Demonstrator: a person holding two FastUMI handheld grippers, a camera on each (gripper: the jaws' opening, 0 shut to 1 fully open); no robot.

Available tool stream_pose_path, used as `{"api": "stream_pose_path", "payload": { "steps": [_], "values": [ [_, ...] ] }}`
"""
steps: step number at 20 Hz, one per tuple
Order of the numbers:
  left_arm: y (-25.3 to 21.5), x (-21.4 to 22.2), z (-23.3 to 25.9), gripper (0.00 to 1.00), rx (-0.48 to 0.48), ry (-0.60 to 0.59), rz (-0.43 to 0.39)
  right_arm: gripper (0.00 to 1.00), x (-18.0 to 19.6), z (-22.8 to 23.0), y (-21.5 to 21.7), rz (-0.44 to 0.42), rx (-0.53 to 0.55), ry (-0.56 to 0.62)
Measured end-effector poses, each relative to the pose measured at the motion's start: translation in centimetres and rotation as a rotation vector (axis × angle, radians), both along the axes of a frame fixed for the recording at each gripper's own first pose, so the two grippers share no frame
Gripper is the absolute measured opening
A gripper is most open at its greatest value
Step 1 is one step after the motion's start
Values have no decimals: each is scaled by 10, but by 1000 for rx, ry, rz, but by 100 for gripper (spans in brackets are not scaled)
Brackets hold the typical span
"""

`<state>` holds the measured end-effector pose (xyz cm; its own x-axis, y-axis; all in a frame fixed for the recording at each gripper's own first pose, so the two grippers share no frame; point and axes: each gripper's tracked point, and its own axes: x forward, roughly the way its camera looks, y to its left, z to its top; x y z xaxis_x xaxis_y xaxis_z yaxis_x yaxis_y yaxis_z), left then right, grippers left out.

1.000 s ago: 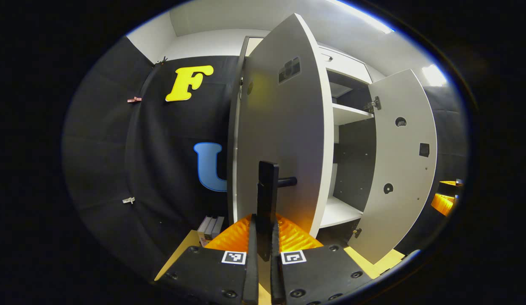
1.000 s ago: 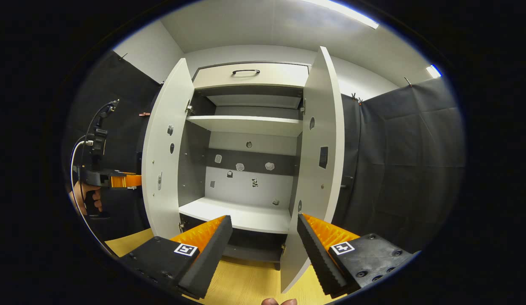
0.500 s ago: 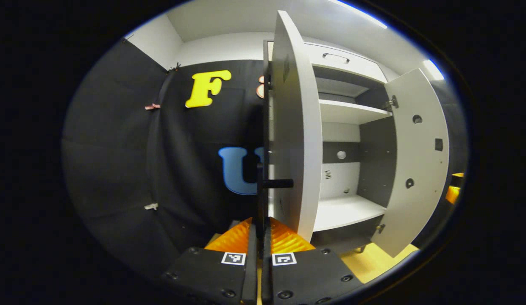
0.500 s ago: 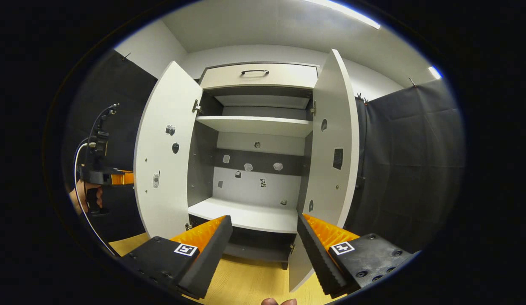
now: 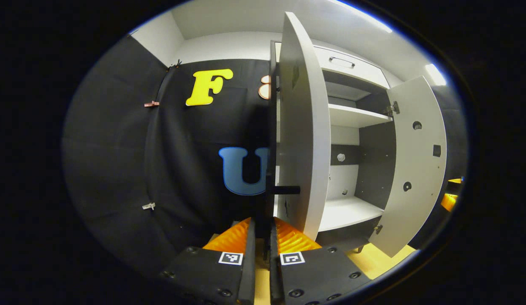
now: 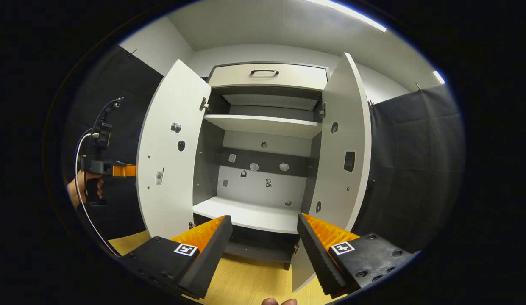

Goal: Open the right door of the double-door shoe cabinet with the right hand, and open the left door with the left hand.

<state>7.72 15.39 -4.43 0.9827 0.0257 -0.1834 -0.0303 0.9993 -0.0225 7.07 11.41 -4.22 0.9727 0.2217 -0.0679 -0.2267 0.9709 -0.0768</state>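
The white shoe cabinet [image 6: 263, 125] stands with both doors swung wide. In the left gripper view the left door [image 5: 303, 140] is seen nearly edge-on, its black bar handle [image 5: 270, 140] running down between my left gripper's [image 5: 261, 237] fingers. Those fingers are a narrow gap apart, with floor showing between them, and the handle is close to the right finger. The right door [image 5: 415, 169] hangs open farther right. In the right gripper view my right gripper [image 6: 265, 237] is open and holds nothing, facing the cabinet's inside between the left door [image 6: 169, 161] and the right door [image 6: 343, 148].
A drawer [image 6: 267, 76] with a dark handle tops the cabinet. Two white shelves sit inside, and small stickers dot the back panel. The wooden floor [image 6: 250, 284] runs below. A hand [image 6: 74, 190] holds the left gripper [image 6: 125, 170] behind the left door. Black cloth walls stand on both sides.
The left door swung further open until it shows edge-on. My left gripper's fingers parted slightly around the handle. The right gripper drifted a little and stayed open.
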Motion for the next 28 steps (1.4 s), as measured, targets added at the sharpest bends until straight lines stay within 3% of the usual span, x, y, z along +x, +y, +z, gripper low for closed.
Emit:
{"api": "stream_pose_path", "payload": {
  "steps": [7, 12, 15, 17, 20, 21, 28],
  "values": [
    [5, -9, 3, 21, 26, 5, 38, 98, 0, 1, -12, -23, 32, 9],
    [10, -35, 10, 40, 31, -13, 82, 98, 1, 3, -21, -28, 53, 14],
    [5, -56, 15, 46, 20, -41, 92, 98, 0, 4, -26, -28, 85, 19],
    [-3, -68, 24, 58, 31, -67, 83, 98, 0, 5, -26, -23, 104, 20],
    [-27, -82, 38, 91, 51, -97, 41, 98, 3, 11, -26, -21, 130, 8],
    [-37, -86, 42, 94, 47, -107, 31, 98, 4, 13, -27, -22, 132, 3],
    [-95, -107, 46, 96, 39, -130, 12, 98, 6, 34, -33, -38, 155, -45]
  ]
}}
